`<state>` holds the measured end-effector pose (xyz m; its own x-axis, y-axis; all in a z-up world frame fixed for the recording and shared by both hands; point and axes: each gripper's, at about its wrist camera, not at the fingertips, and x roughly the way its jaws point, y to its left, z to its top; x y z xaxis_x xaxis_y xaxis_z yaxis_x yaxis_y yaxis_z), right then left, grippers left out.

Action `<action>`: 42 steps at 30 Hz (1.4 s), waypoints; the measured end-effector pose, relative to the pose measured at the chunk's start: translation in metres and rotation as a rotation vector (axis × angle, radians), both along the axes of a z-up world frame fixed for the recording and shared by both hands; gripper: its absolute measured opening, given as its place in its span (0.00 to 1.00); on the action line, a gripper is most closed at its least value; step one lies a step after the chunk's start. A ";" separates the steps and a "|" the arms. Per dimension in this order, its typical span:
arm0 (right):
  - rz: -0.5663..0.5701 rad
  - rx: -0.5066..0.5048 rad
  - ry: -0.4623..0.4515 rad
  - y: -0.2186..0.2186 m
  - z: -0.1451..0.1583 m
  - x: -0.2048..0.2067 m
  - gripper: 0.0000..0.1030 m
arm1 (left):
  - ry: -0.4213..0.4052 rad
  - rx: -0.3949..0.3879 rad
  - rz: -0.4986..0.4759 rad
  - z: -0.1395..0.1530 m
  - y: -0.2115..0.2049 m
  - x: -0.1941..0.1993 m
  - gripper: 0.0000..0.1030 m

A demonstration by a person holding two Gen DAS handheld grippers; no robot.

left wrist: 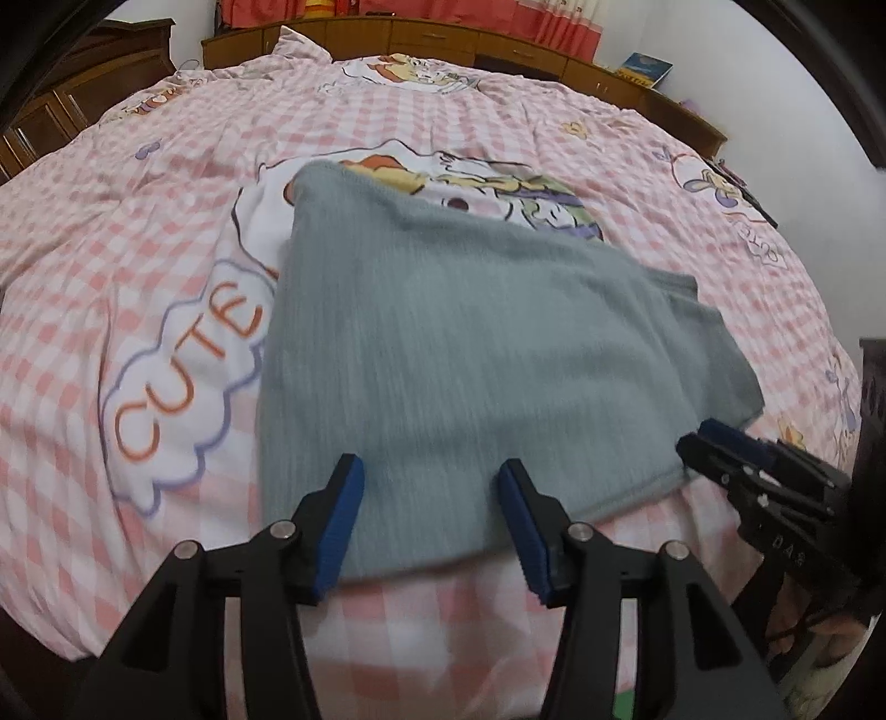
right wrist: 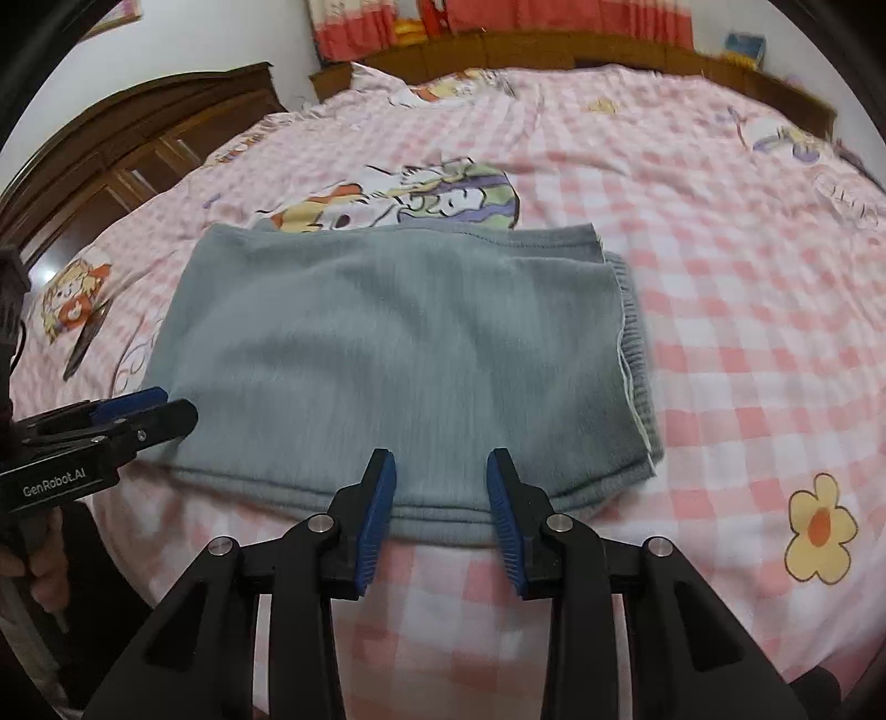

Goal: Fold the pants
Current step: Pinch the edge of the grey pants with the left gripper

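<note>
The grey-green pants [left wrist: 470, 343] lie folded into a flat rectangle on the bed, also seen in the right wrist view [right wrist: 398, 343], with the ribbed waistband at the right edge [right wrist: 637, 354]. My left gripper [left wrist: 429, 479] is open and empty, just above the pants' near edge. My right gripper [right wrist: 440, 468] is open and empty over the near folded edge. The right gripper shows at the pants' right corner in the left wrist view [left wrist: 709, 443]. The left gripper shows at the pants' left side in the right wrist view [right wrist: 166, 410].
The bed has a pink checked cover [left wrist: 138, 249] with cartoon prints and the word CUTE. A wooden headboard shelf [left wrist: 443, 39] runs along the far side, and a dark wooden cabinet [right wrist: 138, 144] stands at the left. A dark slim object [right wrist: 83, 343] lies on the cover.
</note>
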<state>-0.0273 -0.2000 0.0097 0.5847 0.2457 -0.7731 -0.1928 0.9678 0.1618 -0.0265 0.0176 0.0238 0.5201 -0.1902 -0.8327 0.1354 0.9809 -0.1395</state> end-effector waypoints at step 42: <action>-0.076 -0.095 0.045 0.002 0.014 0.016 0.35 | -0.024 -0.188 0.116 -0.008 0.051 0.009 0.33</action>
